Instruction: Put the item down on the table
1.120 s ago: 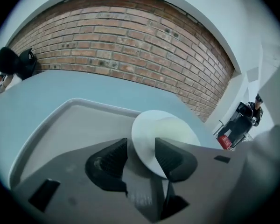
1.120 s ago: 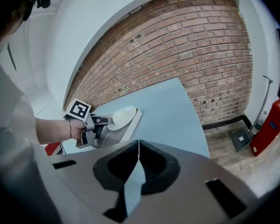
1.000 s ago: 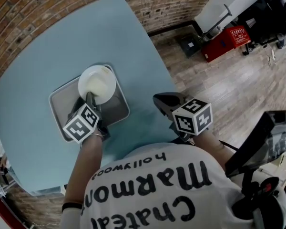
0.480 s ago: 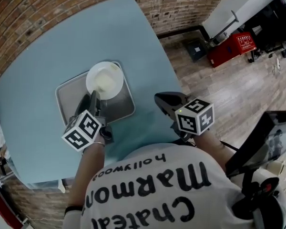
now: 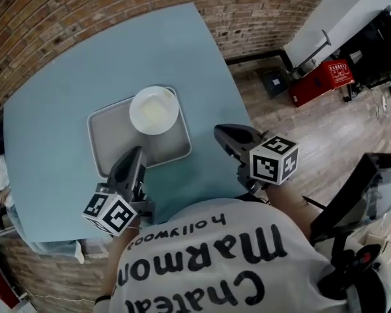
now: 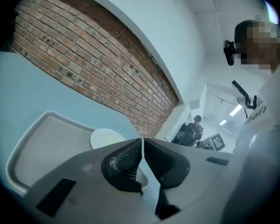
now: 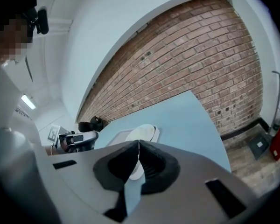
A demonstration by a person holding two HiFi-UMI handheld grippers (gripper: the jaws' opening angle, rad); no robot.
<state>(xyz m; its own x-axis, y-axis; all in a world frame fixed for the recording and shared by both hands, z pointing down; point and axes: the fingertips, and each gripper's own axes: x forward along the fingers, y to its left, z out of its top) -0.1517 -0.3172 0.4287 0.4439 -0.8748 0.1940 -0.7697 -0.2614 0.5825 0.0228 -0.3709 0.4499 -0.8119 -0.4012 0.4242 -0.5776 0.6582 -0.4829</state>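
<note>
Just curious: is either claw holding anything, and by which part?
Nothing. Left gripper just closed empty; right gripper is shut empty. The dish sits on the tray.

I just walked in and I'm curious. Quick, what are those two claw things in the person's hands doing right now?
Left gripper: closed, has just been closing, nothing held.
Right gripper: closed, nothing held.

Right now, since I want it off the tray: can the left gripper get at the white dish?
Probably yes. The left gripper hangs by the tray's near edge, pointing toward the white dish, with only bare tray between. Its jaws have just closed empty and must reopen.
</note>
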